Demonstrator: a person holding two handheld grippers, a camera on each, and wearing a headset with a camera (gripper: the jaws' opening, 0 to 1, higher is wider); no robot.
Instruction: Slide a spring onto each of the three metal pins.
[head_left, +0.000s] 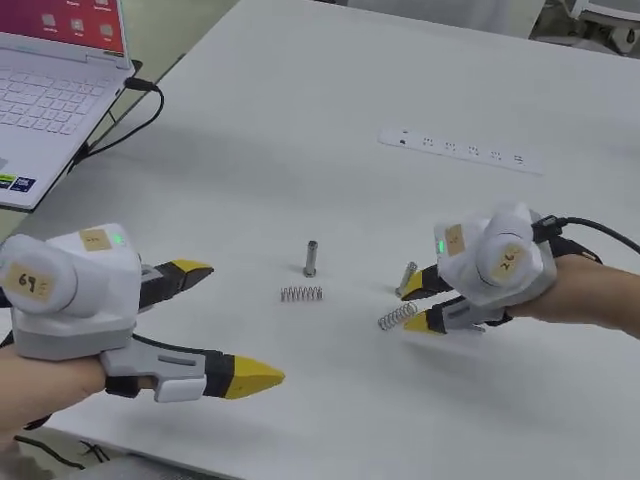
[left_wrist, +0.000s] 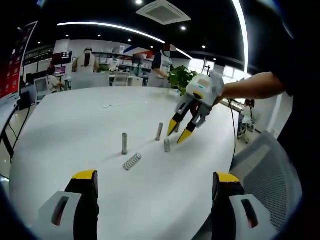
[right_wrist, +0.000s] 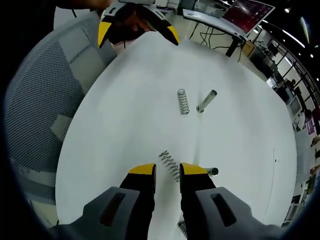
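Note:
One metal pin (head_left: 311, 257) stands upright mid-table, with a spring (head_left: 301, 293) lying just in front of it; both appear in the right gripper view as pin (right_wrist: 206, 101) and spring (right_wrist: 183, 101). A second pin (head_left: 407, 277) stands by my right gripper (head_left: 414, 306). That gripper is open only a little. A second spring (right_wrist: 170, 164) lies on the table between its yellow fingertips (right_wrist: 142, 170), with the gap wider than the spring. My left gripper (head_left: 225, 320) hovers wide open at the near left, nothing between its fingers.
A white power strip (head_left: 460, 150) lies at the far right of the white table (head_left: 300, 120). An open laptop (head_left: 50, 90) with a black cable sits at the far left. A mesh chair (right_wrist: 55, 100) stands off the table's edge.

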